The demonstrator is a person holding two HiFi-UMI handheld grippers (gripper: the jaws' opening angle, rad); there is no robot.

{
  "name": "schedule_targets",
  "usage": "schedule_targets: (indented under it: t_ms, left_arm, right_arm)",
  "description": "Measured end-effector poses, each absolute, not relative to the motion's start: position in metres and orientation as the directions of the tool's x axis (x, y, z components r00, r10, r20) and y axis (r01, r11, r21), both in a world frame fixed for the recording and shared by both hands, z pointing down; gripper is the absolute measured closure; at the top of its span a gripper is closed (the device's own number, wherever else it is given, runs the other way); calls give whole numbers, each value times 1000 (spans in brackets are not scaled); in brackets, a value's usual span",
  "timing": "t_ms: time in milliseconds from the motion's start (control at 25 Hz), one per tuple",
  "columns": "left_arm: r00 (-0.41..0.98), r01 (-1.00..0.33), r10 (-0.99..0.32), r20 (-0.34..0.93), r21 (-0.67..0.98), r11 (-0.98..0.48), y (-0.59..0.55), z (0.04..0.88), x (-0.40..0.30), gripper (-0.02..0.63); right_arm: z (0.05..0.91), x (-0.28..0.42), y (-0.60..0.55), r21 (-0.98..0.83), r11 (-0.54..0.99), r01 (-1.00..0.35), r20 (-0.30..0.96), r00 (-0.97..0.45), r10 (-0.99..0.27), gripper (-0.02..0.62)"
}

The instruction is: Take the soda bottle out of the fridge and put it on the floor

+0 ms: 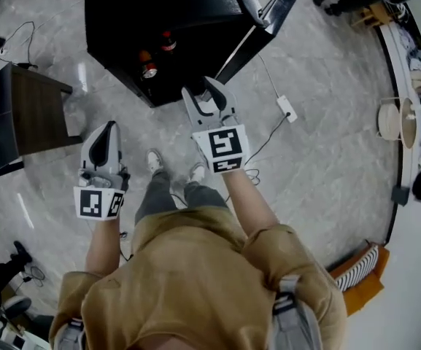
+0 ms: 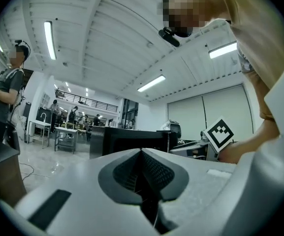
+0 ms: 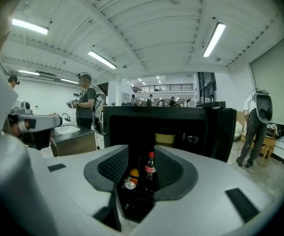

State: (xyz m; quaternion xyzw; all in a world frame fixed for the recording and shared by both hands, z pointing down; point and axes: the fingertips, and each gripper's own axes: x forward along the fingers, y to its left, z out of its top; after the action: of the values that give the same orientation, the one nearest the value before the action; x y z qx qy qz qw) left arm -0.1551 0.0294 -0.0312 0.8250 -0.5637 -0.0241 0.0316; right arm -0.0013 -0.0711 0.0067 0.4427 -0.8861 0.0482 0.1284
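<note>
The black fridge (image 1: 159,6) stands open on the floor ahead of me. Inside it a dark soda bottle (image 1: 168,42) with a red cap stands upright, and a can (image 1: 147,65) lies beside it. My right gripper (image 1: 201,90) points at the opening from a little way off, open and holding nothing. In the right gripper view the bottle (image 3: 150,166) and the can (image 3: 130,180) show far off through the gap of that gripper (image 3: 142,154). My left gripper (image 1: 108,127) hangs lower at the left, away from the fridge, shut and empty. Its pads meet in the left gripper view (image 2: 142,154).
The fridge door (image 1: 268,13) swings out to the right. A dark table (image 1: 35,111) stands at the left. A white power strip (image 1: 286,108) with its cable lies on the marble floor to the right. A striped cushion (image 1: 360,268) lies at the lower right. People stand in the background.
</note>
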Motion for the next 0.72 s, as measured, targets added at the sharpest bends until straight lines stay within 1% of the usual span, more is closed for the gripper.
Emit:
schedule_targets:
  t_ms: [200,440,560,720]
  left_arm:
    - [377,-924,-926,8,73,-375,-10,4,-169,604]
    - [407,-910,-913,24,103,-402,-38,57,-169,604]
    - [409,-908,-912,26,111,-404,-48,81,-168,604]
    - [407,-908,-913,24,121,-402,-59,107,-169,604]
  right_arm:
    - [58,-18,-120,16,579,-815,290,-550,-783,429]
    - [122,-35,-162,19,568,-823,314,-534,-785,403]
    - [146,-47,-183,27,577,-816,314,-541,-780,388]
    - [170,-64,-204,47,600,-799,308,-560,-769,383]
